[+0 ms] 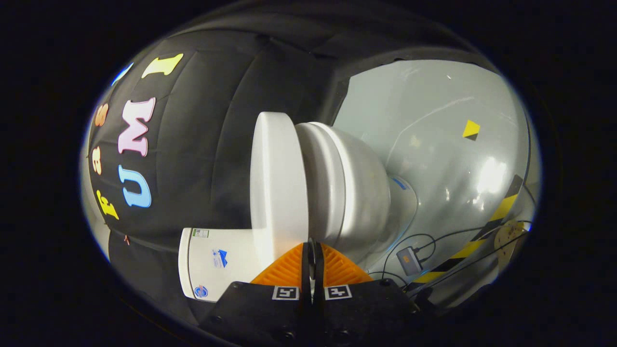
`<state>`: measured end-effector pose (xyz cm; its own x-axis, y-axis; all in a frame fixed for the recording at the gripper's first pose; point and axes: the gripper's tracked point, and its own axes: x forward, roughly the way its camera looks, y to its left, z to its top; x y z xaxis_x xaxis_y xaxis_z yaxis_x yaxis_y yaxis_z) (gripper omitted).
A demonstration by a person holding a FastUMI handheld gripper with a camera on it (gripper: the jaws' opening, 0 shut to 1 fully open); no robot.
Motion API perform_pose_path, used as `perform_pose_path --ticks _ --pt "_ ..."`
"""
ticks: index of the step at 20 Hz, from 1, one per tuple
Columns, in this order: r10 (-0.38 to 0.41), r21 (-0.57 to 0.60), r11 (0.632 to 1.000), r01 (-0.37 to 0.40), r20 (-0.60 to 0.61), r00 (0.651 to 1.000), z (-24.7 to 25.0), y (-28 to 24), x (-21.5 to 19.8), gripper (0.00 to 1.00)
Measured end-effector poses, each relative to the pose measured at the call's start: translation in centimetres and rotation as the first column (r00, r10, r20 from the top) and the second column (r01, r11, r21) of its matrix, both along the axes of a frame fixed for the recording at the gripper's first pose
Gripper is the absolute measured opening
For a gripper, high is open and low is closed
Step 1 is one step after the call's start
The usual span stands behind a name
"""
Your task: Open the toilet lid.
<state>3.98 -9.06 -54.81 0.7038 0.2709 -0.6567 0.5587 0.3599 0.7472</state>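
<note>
I see the grey floor filling the far side of my view, glossy under the lights, with a black-and-yellow warning stripe running along it. The whole scene looks turned on its side, so I judge the gripper is being held rolled over, probably to line its fingers up with the edge of the lid.

The toilet sits just ahead of my fingers, white, its bowl narrowing toward the floor. The tank lies close to the fingers, against the black cloth wall. The lid is a flat white slab lying shut on the seat, so the opening is not yet done.

A small grey box with thin cables rests on the floor near the base of the bowl, well clear of the lid.

My gripper has its two orange fingers pressed together with only a thin dark seam between them, holding nothing. Their tips point at the seam where lid meets seat, which I take as a wedge for slipping under the lid's edge and levering it up.
</note>
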Motion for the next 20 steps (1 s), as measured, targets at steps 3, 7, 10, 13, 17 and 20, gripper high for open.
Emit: perform_pose_path --ticks 3,7,10,13,17,20 --pt "0.069 -0.088 0.994 -0.065 0.033 0.997 2.8 0.5 0.6 0.05" --pt "0.113 -0.186 0.977 -0.101 0.054 0.992 6.5 1.8 1.5 0.05" --pt "0.181 -0.266 0.952 -0.152 0.087 0.980 10.1 3.6 2.4 0.05" --pt "0.234 -0.351 0.917 -0.189 0.091 0.968 12.6 5.3 3.0 0.05" --pt "0.250 -0.391 0.900 -0.195 0.094 0.964 14.5 7.1 3.3 0.05" --pt "0.267 -0.432 0.879 -0.204 0.088 0.960 15.5 8.2 3.4 0.05"
